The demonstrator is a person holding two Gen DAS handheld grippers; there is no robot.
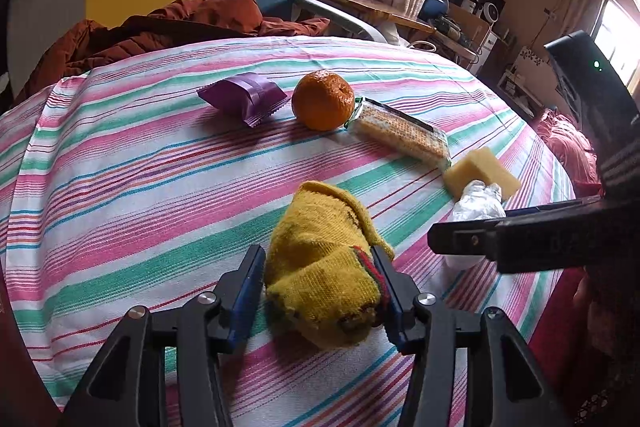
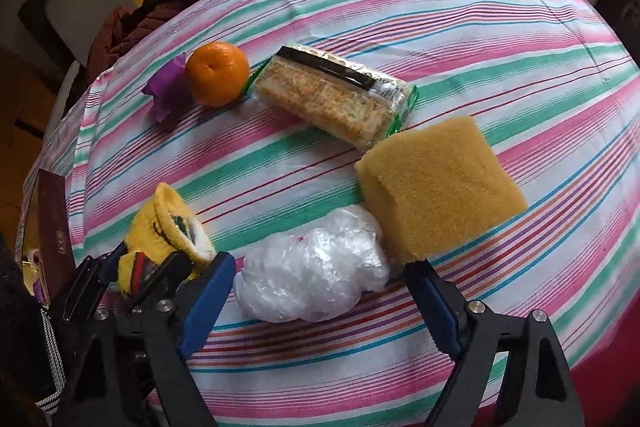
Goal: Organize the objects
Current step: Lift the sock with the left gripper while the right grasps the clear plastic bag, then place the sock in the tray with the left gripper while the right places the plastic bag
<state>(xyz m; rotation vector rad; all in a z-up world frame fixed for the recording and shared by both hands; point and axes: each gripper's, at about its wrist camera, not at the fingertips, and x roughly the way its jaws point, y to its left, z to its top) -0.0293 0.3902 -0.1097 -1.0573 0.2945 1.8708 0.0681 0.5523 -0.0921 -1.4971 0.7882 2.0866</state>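
The left tongs (image 1: 320, 291) pinch the yellow sock (image 1: 320, 267); the right tongs (image 2: 320, 291), open, straddle the plastic bag (image 2: 312, 267). Closing could snag the touching sponge (image 2: 436, 183).

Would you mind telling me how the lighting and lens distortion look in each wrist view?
Left wrist view: windows blow out white at the right, and the striped tablecloth bulges like a dome from the fisheye lens. Right wrist view: even light, soft glare on the crumpled plastic bag, dark vignetted corners.
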